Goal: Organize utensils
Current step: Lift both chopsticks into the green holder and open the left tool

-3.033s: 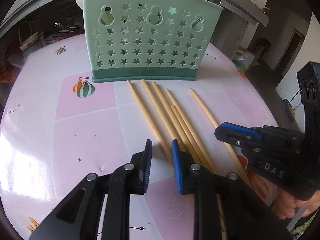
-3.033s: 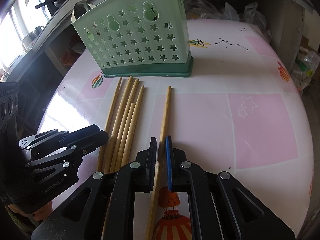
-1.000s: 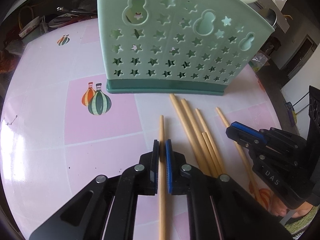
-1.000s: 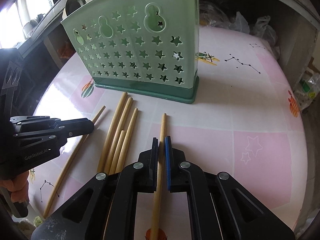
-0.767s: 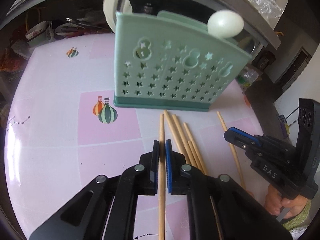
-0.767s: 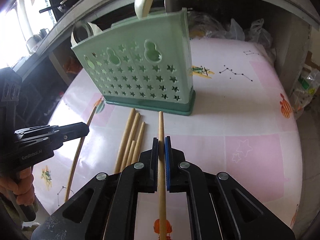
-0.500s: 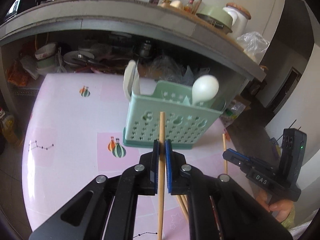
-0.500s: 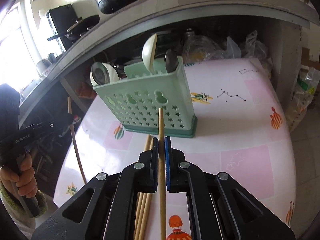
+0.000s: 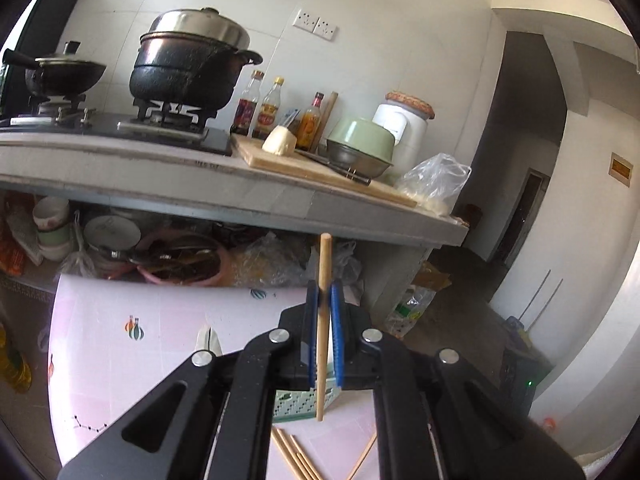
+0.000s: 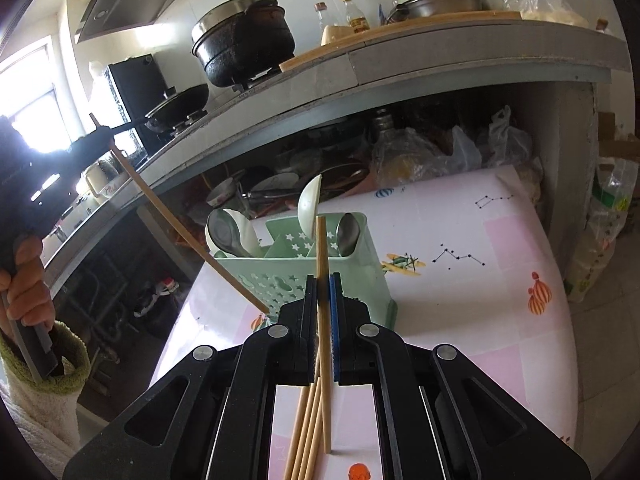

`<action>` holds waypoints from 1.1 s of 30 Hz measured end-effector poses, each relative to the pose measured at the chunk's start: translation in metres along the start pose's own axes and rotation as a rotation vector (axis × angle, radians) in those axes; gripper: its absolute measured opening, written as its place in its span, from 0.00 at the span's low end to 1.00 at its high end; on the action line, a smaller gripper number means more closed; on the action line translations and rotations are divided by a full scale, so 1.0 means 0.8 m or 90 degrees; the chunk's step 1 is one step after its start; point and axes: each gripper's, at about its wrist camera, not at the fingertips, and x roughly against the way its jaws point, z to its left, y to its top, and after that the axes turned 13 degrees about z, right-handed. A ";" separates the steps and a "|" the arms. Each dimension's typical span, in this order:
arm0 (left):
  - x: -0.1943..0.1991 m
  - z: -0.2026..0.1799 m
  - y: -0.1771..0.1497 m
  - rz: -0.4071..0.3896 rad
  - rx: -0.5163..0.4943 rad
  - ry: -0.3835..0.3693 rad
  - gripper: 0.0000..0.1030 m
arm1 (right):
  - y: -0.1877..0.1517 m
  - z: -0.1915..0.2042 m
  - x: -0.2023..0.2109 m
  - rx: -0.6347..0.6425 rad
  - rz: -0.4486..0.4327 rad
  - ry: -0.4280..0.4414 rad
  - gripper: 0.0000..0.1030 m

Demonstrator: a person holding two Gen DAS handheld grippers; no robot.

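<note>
Pale wood, stiff, light and smooth: one chopstick is pinched near its middle by the closed left gripper, upright above the green holder.

In the right view, a second chopstick is clamped likewise by the right gripper, near the holder; four more lie on the table.

Walls: white tiled wall with a double socket
Counter: grey concrete counter over cluttered shelf space
Window: bright window at left
Doorway: dark doorway
</note>
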 end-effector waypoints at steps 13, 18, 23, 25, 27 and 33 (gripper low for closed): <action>-0.043 0.014 0.039 -0.064 -0.008 0.077 0.05 | 0.004 -0.006 0.019 0.002 -0.022 0.022 0.04; -0.088 0.038 0.014 -0.031 0.013 0.105 0.05 | 0.010 -0.007 0.036 0.010 -0.044 0.034 0.04; -0.122 0.048 -0.020 -0.006 0.005 0.143 0.05 | 0.019 -0.006 0.059 0.022 -0.079 0.055 0.04; -0.132 0.054 -0.031 0.010 0.014 0.135 0.06 | 0.023 -0.006 0.065 0.027 -0.089 0.064 0.04; -0.141 0.057 -0.041 0.021 0.017 0.138 0.06 | 0.027 -0.003 0.069 0.034 -0.096 0.069 0.04; -0.156 0.060 -0.061 0.038 0.011 0.164 0.08 | 0.045 0.008 0.076 0.063 -0.115 0.090 0.04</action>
